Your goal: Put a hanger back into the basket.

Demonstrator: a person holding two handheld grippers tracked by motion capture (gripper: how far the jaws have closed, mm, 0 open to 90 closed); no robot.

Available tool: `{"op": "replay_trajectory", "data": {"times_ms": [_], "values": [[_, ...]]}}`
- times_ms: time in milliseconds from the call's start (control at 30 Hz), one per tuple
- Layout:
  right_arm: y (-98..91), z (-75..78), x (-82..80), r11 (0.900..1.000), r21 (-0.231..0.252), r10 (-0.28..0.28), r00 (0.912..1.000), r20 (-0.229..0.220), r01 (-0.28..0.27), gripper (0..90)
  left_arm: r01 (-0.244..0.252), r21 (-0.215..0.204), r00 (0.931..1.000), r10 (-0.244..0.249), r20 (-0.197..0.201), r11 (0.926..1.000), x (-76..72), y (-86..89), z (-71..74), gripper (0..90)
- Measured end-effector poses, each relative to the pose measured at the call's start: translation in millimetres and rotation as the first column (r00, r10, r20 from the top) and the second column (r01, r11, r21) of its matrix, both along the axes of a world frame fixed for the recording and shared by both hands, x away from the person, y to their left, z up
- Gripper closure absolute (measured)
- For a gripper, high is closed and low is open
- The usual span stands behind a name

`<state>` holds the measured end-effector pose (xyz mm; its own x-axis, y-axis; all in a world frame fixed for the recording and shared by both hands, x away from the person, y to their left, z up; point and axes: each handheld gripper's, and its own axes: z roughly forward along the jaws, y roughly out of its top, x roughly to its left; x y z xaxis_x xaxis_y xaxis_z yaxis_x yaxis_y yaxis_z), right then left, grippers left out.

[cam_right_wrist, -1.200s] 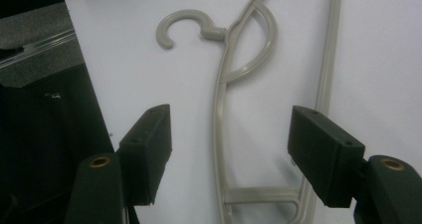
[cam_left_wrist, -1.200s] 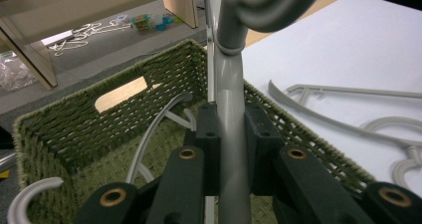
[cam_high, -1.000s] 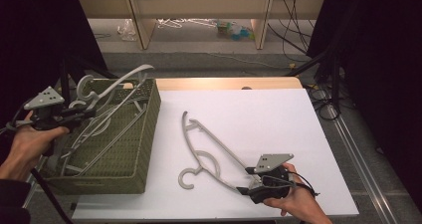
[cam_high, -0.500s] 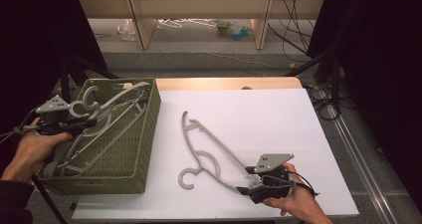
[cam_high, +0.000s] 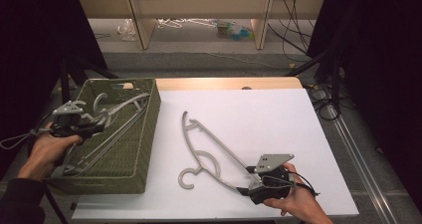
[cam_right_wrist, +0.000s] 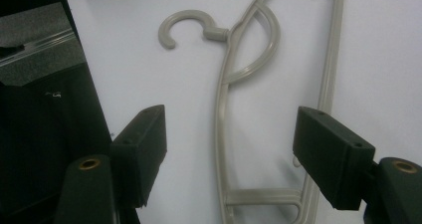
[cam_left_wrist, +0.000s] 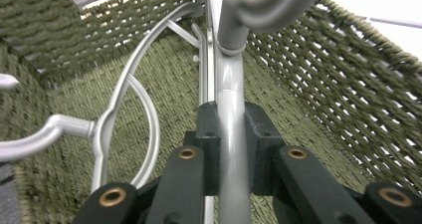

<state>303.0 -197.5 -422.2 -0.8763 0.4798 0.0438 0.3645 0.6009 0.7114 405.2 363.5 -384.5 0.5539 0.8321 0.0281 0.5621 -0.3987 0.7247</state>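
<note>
A green woven basket [cam_high: 148,134] stands at the table's left side. My left gripper [cam_high: 98,128] reaches into it, shut on the bar of a grey plastic hanger [cam_high: 124,106]. In the left gripper view both pads clamp that hanger [cam_left_wrist: 231,129], and another grey hanger [cam_left_wrist: 117,107] lies on the basket floor [cam_left_wrist: 278,84]. A third grey hanger [cam_high: 209,152] lies flat on the white tabletop [cam_high: 278,119]. My right gripper [cam_high: 245,189] is at its near end, open. In the right gripper view the gripper [cam_right_wrist: 236,152] straddles this hanger [cam_right_wrist: 222,109] without touching it.
The table's near edge and a dark drop [cam_right_wrist: 40,134] lie close beside the right gripper. Behind the table are a wooden shelf unit [cam_high: 199,5] with clutter on the floor, cables [cam_high: 318,92] at the right and black stand legs [cam_high: 64,79] at the left.
My left gripper has lowered its hanger from above the basket's rim down into the basket and drawn back toward the near left. The right gripper and the table hanger have stayed still.
</note>
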Motion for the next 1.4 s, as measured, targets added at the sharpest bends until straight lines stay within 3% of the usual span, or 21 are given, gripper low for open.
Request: {"op": "replay_trajectory", "data": {"times_ms": [133, 267, 300, 367, 433, 467, 533, 567, 667, 700, 767, 800, 833, 900, 933, 967, 1100, 1167, 1267, 1300, 1400], "values": [[0.2, -0.6, 0.4, 1.0, -0.003, -0.001, 1.0, -0.001, 0.001, 30.2, -0.026, 0.007, 0.9994, 0.026, -0.023, 0.9996, 3.2, -0.3, -10.0, 78.7], [0.4, -0.2, 0.0, 1.0, -0.006, 0.003, 1.0, 0.001, -0.003, 30.3, -0.061, -0.004, 0.9981, 0.061, -0.004, 0.9981, 7.2, 6.3, -19.6, 78.6], [0.3, 0.0, 0.1, 1.0, -0.005, 0.004, 1.0, 0.001, -0.004, 30.2, -0.051, 0.013, 0.9987, 0.051, -0.005, 0.9986, 8.4, 8.5, -20.2, 78.5], [0.3, -0.2, 0.0, 1.0, -0.001, 0.0, 1.0, 0.005, 0.0, 30.2, -0.101, 0.013, 0.9942, 0.102, -0.034, 0.9948, 6.3, 9.8, -24.0, 78.3], [0.1, -0.2, 0.0, 1.0, -0.003, 0.0, 1.0, 0.0, 0.0, 30.2, -0.101, 0.022, 0.9944, 0.101, -0.028, 0.9947, 7.6, 11.9, -26.3, 77.8], [0.1, -0.3, 0.1, 1.0, -0.004, -0.001, 1.0, 0.001, 0.001, 30.3, -0.135, 0.004, 0.9899, 0.135, -0.044, 0.9908, 6.5, 13.5, -28.5, 77.6], [0.0, -0.2, 0.4, 1.0, -0.006, 0.006, 1.0, 0.0, -0.006, 30.2, -0.147, -0.025, 0.9889, 0.147, -0.023, 0.9888, 8.4, 14.3, -30.6, 76.6], [0.4, -0.7, 0.4, 1.0, -0.002, 0.003, 1.0, 0.005, -0.003, 30.2, -0.088, 0.033, 0.9961, 0.089, -0.004, 0.9955, 11.5, 19.5, -29.2, 76.2], [1.5, -2.2, 0.4, 1.0, 0.004, -0.008, 1.0, 0.005, 0.008, 30.0, -0.162, -0.007, 0.9868, 0.162, 0.009, 0.9868, 10.0, 13.0, -33.5, 74.1], [1.5, -2.3, 0.3, 0.9999, 0.004, -0.009, 0.9999, 0.004, 0.009, 30.0, -0.121, 0.042, 0.9926, 0.121, 0.007, 0.9917, 11.6, 16.5, -32.1, 73.5], [1.0, -1.7, 0.2, 1.0, -0.002, -0.006, 1.0, 0.0, 0.006, 30.0, -0.12, 0.072, 0.9928, 0.119, 0.006, 0.9902, 11.6, 18.0, -30.8, 72.4], [0.3, -1.1, 0.1, 1.0, -0.005, -0.004, 1.0, -0.003, 0.004, 30.0, -0.187, 0.062, 0.9823, 0.187, 0.006, 0.9803, 8.6, 14.6, -31.5, 71.5], [-0.1, -1.4, 0.6, 1.0, -0.003, -0.005, 1.0, 0.0, 0.005, 30.0, -0.223, 0.08, 0.9749, 0.223, 0.008, 0.9716, 6.7, 13.3, -30.8, 69.3], [-0.5, -2.2, 1.5, 0.9999, -0.005, -0.01, 0.9999, -0.003, 0.01, 29.8, -0.26, 0.11, 0.9657, 0.257, 0.034, 0.9594, 6.0, 14.8, -31.3, 65.6], [-0.6, -2.4, 1.9, 1.0, -0.006, -0.006, 0.9999, -0.008, 0.006, 29.8, -0.281, 0.101, 0.9597, 0.279, 0.034, 0.9544, 5.9, 17.2, -31.8, 65.6], [-0.4, -3.0, 1.8, 0.9999, -0.006, -0.009, 0.9999, -0.007, 0.009, 29.7, -0.274, 0.096, 0.9619, 0.272, 0.031, 0.9571, 5.8, 20.7, -31.0, 66.5], [0.1, -3.2, 1.7, 1.0, -0.006, -0.003, 1.0, -0.002, 0.003, 29.5, -0.288, 0.073, 0.9571, 0.285, 0.05, 0.9547, -0.2, 20.8, -25.3, 63.5], [0.2, -3.6, 2.3, 1.0, -0.006, 0.0, 1.0, -0.003, 0.0, 29.5, -0.297, 0.052, 0.953, 0.293, 0.079, 0.9534, -3.9, 19.6, -20.8, 61.5], [0.3, -4.3, 2.3, 1.0, -0.008, -0.004, 0.9999, -0.011, 0.004, 29.5, -0.279, -0.012, 0.9517, 0.278, 0.131, 0.9603, -17.0, 13.7, -10.5, 57.3], [0.2, -4.3, 2.2, 0.9999, -0.01, -0.006, 0.9999, -0.009, 0.006, 29.4, -0.26, -0.02, 0.9548, 0.26, 0.144, 0.9655, -20.4, 12.3, -8.5, 55.2], [0.5, -4.4, 2.4, 0.9999, -0.013, -0.008, 1.0, 0.0, 0.008, 29.1, -0.245, -0.097, 0.9507, 0.259, 0.171, 0.9647, -39.5, 3.2, -1.5, 47.7]]}}
